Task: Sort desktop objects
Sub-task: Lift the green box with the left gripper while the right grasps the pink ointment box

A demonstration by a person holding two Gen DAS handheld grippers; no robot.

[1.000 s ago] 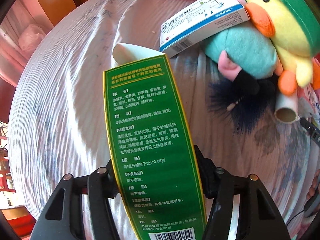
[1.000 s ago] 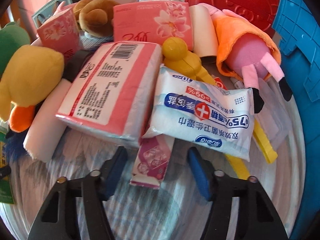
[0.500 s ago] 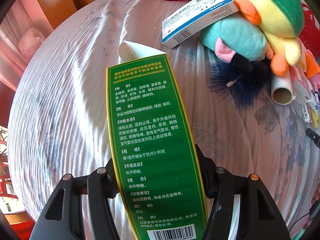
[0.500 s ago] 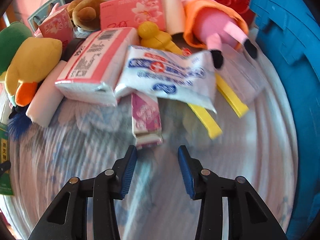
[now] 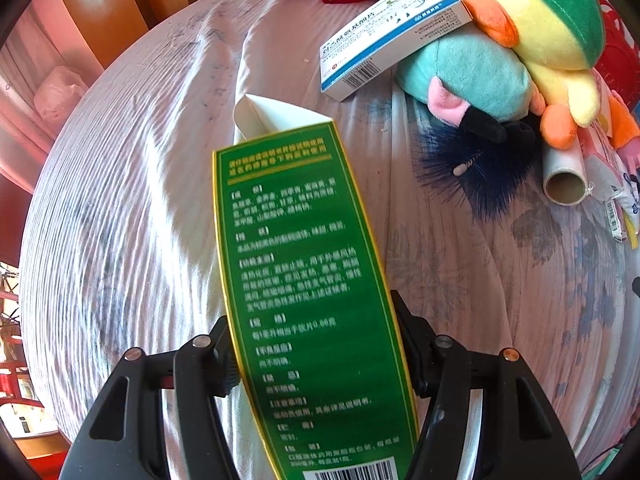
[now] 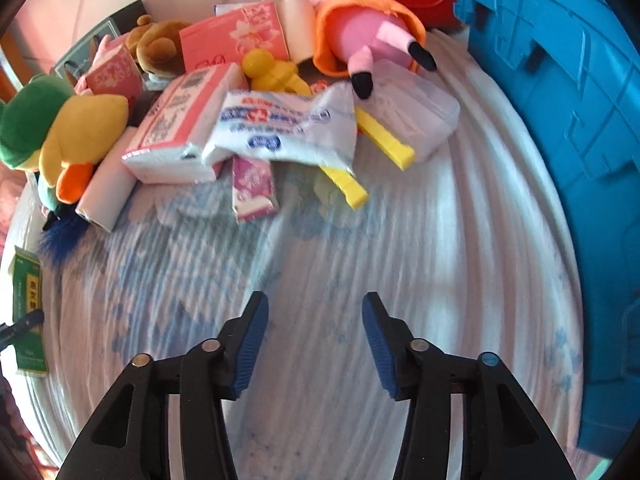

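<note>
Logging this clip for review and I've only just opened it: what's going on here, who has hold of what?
A person is sorting clutter on a cloth-covered table with two handheld grippers. The left gripper is clamped on a tall green medicine box, held clear of the cloth. The right gripper holds nothing; its jaws are opening over bare cloth, short of the pile of tissue packs, a wet-wipes pouch and plush toys. A blue crate stands to the right.
</note>
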